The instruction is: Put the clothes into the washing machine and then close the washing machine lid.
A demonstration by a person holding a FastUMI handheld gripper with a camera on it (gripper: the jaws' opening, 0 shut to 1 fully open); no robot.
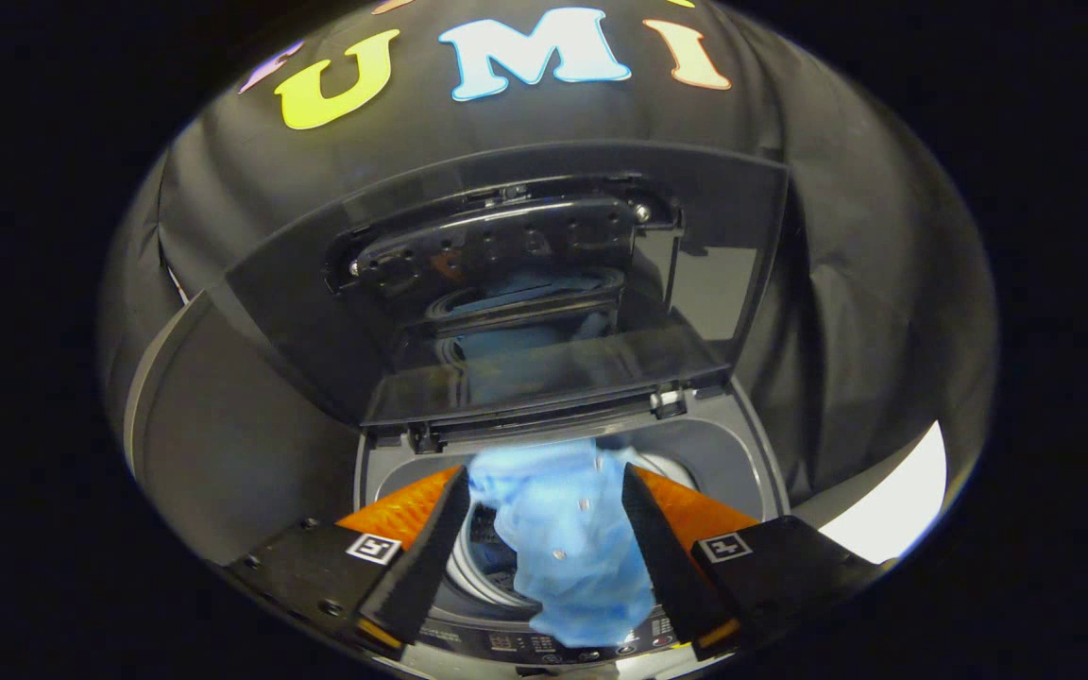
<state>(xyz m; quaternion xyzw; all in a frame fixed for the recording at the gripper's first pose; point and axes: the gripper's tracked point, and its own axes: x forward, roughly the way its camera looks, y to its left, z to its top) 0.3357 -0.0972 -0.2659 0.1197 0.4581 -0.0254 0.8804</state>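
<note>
Step in hand: While the clothes (568,543) hung over the open tub (497,576), the step was judged to be the drop into the washing machine (723,453); the lid's closing was not yet begun.
Clothes: A light blue garment with small buttons was seen, bunched and drooping, its lower end hanging toward 6 o'clock over the control strip (563,647) at the machine's near edge.
Clothes and claw: The garment was held between the two fingers of the gripper (546,548), one finger (426,557) at 9 o'clock of the cloth and the other (667,557) at 3 o'clock. The claw was judged to be clamped on the clothes, both fingers pressing the bundle from its sides, with a wide span kept by the cloth's bulk.
How to do it well: It was judged that the bundle should be carried toward 12 o'clock, over the middle of the drum, and lowered before release, so that the trailing end would not be left draped on the rim or the control strip.
Tub: The ribbed drum wall was seen below and behind the cloth.
Lid: The dark lid (525,283) stood raised at 12 o'clock, beyond the fingers, with the blue cloth mirrored in it.
Risk: A sleeve caught under the lid was judged possible.
</note>
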